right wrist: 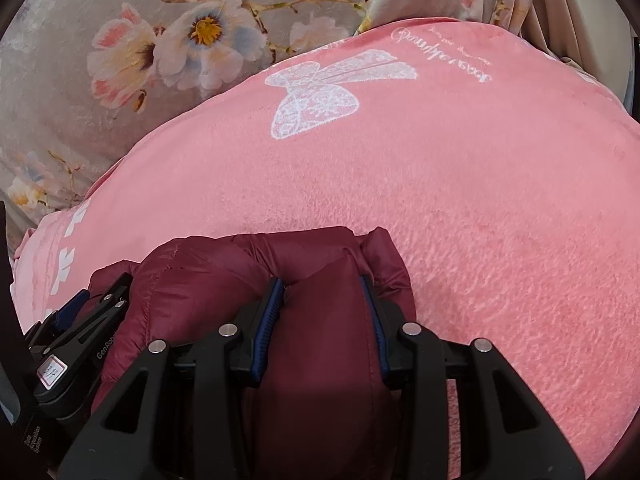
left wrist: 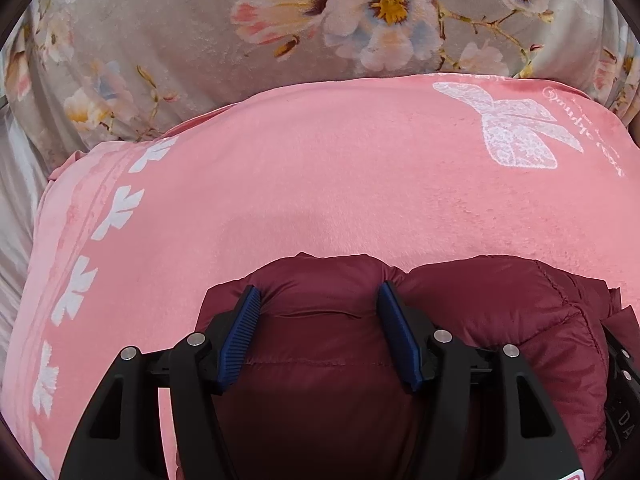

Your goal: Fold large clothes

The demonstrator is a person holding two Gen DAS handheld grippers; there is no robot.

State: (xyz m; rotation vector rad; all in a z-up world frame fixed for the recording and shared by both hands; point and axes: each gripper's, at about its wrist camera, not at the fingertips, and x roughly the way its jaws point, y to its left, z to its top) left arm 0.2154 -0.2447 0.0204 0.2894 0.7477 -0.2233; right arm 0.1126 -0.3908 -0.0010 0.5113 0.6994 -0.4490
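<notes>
the maroon puffer jacket (left wrist: 500, 312) lies bunched on a pink fleece blanket (left wrist: 320, 184), at the near edge of both views. the left gripper (left wrist: 318, 292) is clenched on a padded fold of the jacket; its blue ribbed pads (left wrist: 240, 340) press into the quilted fabric on both sides. in the right wrist view, the right gripper (right wrist: 322, 280) is likewise clamped on a thick roll of the same maroon puffer jacket (right wrist: 208, 276), with the fabric bulging between its blue pads (right wrist: 266, 320). the left gripper (right wrist: 80, 320) appears at the lower left of that view, just beside the right one, touching the jacket. the pink fleece blanket (right wrist: 480, 200) carries a white butterfly print (right wrist: 320, 92), a line of white script near its far edge and a column of white leaf motifs (left wrist: 116, 210) along its left border. the blanket forms a raised, rounded mound. beneath and beyond it lies a grey floral bedspread (left wrist: 160, 40) with large pink, white and blue blossoms with yellow centres. pale satin fabric (left wrist: 16, 168) shows at the left edge of the left wrist view. a beige curtain (right wrist: 568, 12) hangs at the upper right of the right wrist view.
</notes>
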